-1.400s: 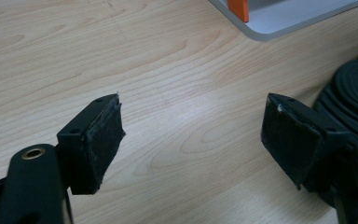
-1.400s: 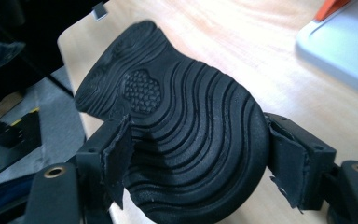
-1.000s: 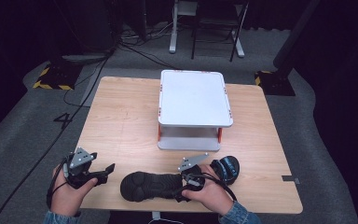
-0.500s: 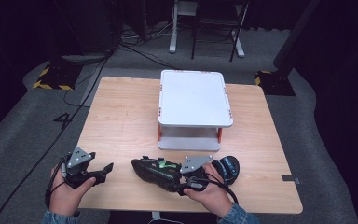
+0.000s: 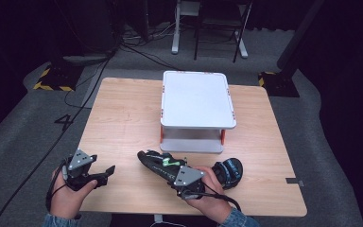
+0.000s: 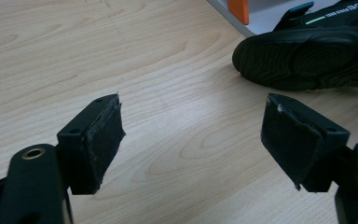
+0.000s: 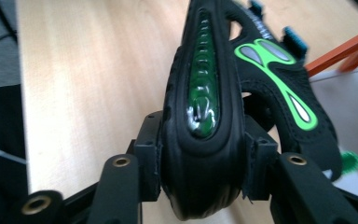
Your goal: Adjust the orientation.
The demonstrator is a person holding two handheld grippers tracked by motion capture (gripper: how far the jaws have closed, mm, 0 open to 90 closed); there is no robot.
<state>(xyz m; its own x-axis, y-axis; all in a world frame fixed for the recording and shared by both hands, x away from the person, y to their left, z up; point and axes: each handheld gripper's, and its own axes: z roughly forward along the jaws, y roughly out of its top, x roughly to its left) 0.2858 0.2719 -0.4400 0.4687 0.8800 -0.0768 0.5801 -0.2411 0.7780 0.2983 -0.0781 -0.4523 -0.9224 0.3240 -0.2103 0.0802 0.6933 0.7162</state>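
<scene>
Wooden desk (image 5: pixel 123 123), white rack (image 5: pixel 196 101) far. Right gripper (image 7: pixel 200 154) fingers, lately closing, pinch sandal (image 5: pixel 163 163), now lifted on edge; left gripper (image 6: pixel 191 135) fingers spread, idle. Second sandal (image 5: pixel 229 171) remains.

In the right gripper view, the sandal (image 7: pixel 205 107) hides the inner faces of the tongs (image 7: pixel 204 161), and its toe end blurs toward the top edge. In the left gripper view, the frame's right and top edges cut that sandal (image 6: pixel 307 56) off. In the high view, the hand covers part of the second sandal (image 5: pixel 229 171), and the lower shelf of the white rack (image 5: pixel 196 101) lies mostly hidden under its top.
</scene>
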